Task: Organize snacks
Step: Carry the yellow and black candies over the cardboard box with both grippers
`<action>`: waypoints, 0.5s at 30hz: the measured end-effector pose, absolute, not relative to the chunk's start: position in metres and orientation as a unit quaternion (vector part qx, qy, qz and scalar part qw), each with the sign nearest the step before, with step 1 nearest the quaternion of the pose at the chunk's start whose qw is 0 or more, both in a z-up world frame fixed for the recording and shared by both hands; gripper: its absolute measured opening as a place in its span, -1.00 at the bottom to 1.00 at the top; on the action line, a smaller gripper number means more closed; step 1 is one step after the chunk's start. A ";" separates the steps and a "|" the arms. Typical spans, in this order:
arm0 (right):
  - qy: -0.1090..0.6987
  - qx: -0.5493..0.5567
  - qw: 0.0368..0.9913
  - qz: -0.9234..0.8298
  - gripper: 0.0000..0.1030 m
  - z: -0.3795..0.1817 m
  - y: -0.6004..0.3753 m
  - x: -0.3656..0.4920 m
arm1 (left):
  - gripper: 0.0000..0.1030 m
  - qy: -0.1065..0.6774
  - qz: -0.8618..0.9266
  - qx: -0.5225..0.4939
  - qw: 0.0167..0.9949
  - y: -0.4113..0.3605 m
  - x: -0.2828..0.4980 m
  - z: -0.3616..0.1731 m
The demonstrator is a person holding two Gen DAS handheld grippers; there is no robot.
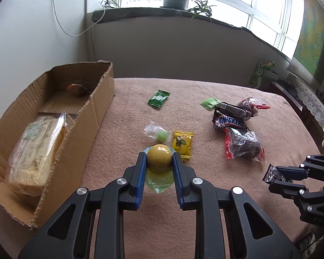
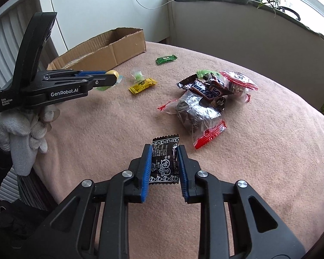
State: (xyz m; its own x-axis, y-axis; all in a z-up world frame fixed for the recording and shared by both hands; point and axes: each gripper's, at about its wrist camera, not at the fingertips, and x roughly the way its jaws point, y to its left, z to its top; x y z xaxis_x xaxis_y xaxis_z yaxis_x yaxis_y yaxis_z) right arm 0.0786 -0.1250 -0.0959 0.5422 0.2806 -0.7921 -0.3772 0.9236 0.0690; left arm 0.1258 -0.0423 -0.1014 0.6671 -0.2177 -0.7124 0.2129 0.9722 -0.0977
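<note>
Open strip of blanket (image 1: 127, 116) btwn cardboard box (image 1: 92, 116) wall and the small candies, wide enough to pass. Yellow packet (image 1: 182, 145) and clear green candy (image 1: 158, 132) sit just beside the left gripper (image 1: 159, 161), tight fwd. Snickers pile (image 2: 207, 90) w/ dark cake packs (image 2: 196, 116) blocks centre-right. Bare blanket near edge btwn both grippers, also right of right gripper (image 2: 164, 159). Box top open; bread pack (image 1: 35, 151) fills near end, far end roomier, one small item (image 1: 76, 89) there.

Both grippers (image 1: 159, 159) (image 2: 164, 151) clamped (gloved left hand (image 2: 21, 129)).
</note>
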 end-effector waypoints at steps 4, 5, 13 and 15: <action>0.428 -0.053 0.882 0.187 -0.53 -0.083 -0.123 0.075 | -0.57 0.379 -0.120 -0.011 0.918 -0.037 0.116 -0.090; 0.425 -0.053 0.884 0.188 -0.53 -0.080 -0.122 0.074 | -0.57 0.376 -0.121 -0.014 0.919 -0.035 0.113 -0.087; 0.401 -0.060 0.893 0.197 -0.53 -0.054 -0.103 0.079 | -0.57 0.348 -0.114 -0.032 0.930 -0.016 0.101 -0.064; 0.395 -0.062 0.895 0.199 -0.53 -0.048 -0.097 0.081 | -0.57 0.341 -0.110 -0.037 0.933 -0.009 0.099 -0.059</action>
State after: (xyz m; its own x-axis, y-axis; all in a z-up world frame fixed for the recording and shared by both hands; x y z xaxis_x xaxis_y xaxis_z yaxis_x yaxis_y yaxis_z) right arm 0.0812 -0.0973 -0.0480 0.6084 0.3073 -0.7317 -0.4055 0.9129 0.0463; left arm 0.0987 -0.0087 -0.0587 0.7427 -0.2310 -0.6285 0.1805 0.9729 -0.1444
